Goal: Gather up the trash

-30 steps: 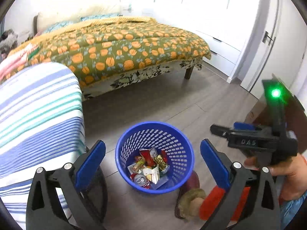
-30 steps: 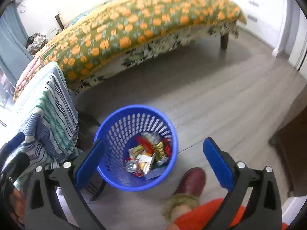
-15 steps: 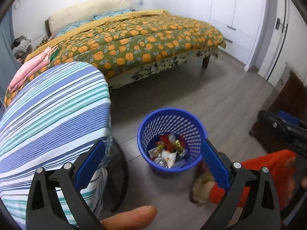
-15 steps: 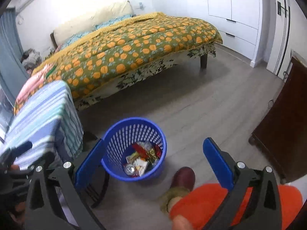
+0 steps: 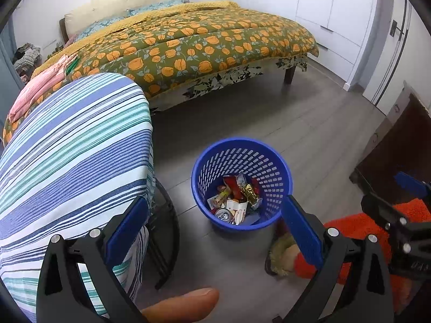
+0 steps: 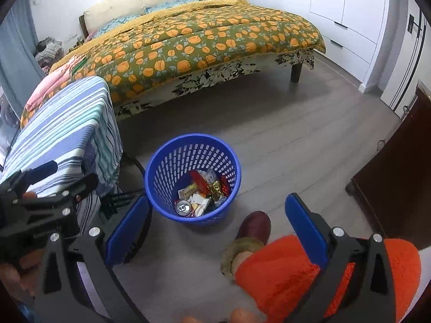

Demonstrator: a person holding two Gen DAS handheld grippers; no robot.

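In the left wrist view, the left gripper point(image 5: 214, 231) is spread wide and holds nothing. The blue basket point(image 5: 242, 145) stands on the floor point(image 5: 309, 123) beside the striped table point(image 5: 72, 145), with wrappers and a can point(image 5: 223, 214) inside.

In the right wrist view, the right gripper point(image 6: 215, 227) is also wide and empty above the basket point(image 6: 192, 141), near a maroon shoe point(image 6: 254, 227).

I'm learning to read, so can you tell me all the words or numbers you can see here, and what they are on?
No text here reads clearly.
Wrappers in the blue basket: print too small and crumpled to read.
Can in the basket: only its top shows, no label in view.
Right gripper's body, at the edge of the left camera's view: pale letters, too blurred to read.
Left gripper's body, in the right camera's view: faint lettering, too blurred to read.
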